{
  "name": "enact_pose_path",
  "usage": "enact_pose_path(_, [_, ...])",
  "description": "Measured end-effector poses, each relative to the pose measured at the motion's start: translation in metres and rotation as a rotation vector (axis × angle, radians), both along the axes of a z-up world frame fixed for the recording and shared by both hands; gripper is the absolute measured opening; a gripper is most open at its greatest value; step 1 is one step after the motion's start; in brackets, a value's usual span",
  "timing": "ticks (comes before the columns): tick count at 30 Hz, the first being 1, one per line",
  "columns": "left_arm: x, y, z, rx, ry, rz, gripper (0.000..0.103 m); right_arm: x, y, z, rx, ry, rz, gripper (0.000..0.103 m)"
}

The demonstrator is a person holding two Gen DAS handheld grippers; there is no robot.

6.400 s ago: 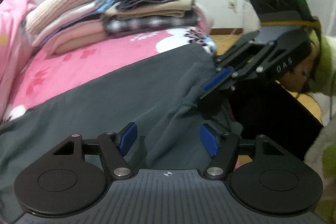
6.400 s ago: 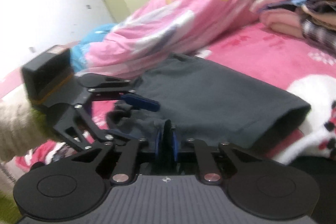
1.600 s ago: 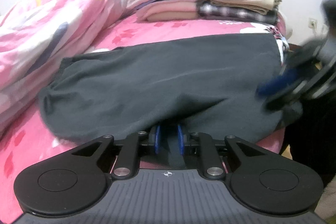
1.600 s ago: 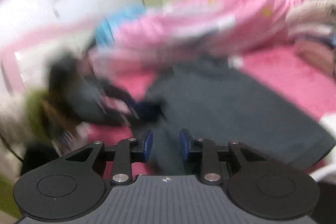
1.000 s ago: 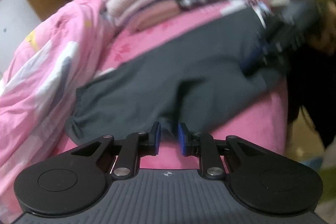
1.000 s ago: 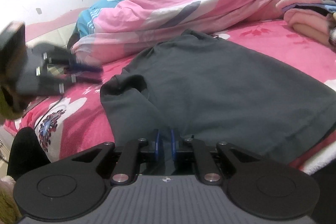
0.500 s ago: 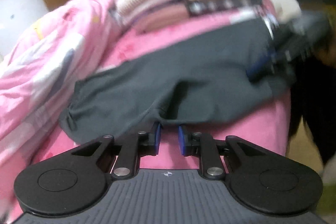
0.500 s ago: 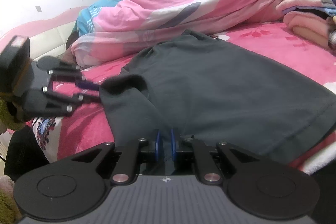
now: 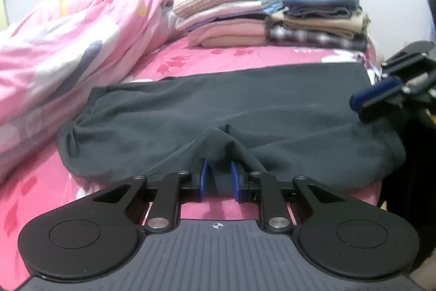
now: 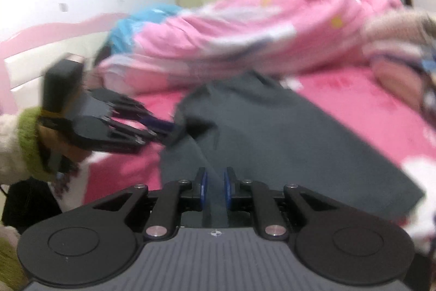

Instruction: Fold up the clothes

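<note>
A dark grey garment (image 9: 231, 111) is lying spread across the pink bedsheet (image 9: 190, 62). A rumpled pink quilt (image 9: 68, 29) is crowding its far side, and stacks of folded clothes (image 9: 267, 18) are sitting beyond it. The left gripper (image 9: 218, 179) is pinching a raised fold of the near edge. The right gripper (image 10: 215, 186), its jaws just easing apart, is holding a strip of the cloth. No writing is readable.

Left tongs (image 9: 218, 182) nearly closed; right tongs (image 10: 215, 188) have just been parting.
</note>
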State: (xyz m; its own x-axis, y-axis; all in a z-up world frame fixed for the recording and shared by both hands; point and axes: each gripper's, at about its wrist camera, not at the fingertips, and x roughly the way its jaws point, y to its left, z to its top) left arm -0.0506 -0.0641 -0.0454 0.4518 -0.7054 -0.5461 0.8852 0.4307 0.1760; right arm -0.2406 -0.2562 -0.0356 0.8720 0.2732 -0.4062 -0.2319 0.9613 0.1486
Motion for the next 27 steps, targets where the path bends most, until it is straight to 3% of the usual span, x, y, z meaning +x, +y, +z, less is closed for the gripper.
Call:
enact_pose_path(3, [0.005, -0.002, -0.001, -0.015, 0.033, 0.022, 0.019, 0.01, 0.022, 0.006, -0.056, -0.032, 0.116, 0.014])
enact_pose_path(6, [0.01, -0.003, -0.002, -0.032, 0.048, 0.05, 0.019, 0.025, 0.045, -0.006, -0.141, -0.018, 0.189, 0.013])
enact_pose_path(9, [0.017, -0.004, -0.004, -0.044, 0.067, 0.092, 0.019, 0.043, 0.04, -0.028, -0.134, 0.085, 0.082, 0.011])
enact_pose_path(12, [0.026, -0.007, -0.008, -0.043, 0.091, 0.132, 0.019, 0.041, 0.024, -0.027, -0.024, 0.118, 0.03, 0.011])
enact_pose_path(18, [0.032, -0.008, -0.013, -0.06, 0.123, 0.154, 0.019, 0.031, 0.042, -0.004, -0.066, 0.019, 0.078, 0.012])
enact_pose_path(22, [0.034, -0.008, -0.012, -0.061, 0.13, 0.153, 0.019, 0.049, 0.064, -0.014, -0.118, 0.02, 0.156, 0.011])
enact_pose_path(27, [0.034, -0.007, -0.012, -0.061, 0.127, 0.141, 0.019, 0.059, 0.025, -0.027, 0.011, 0.086, -0.057, 0.003])
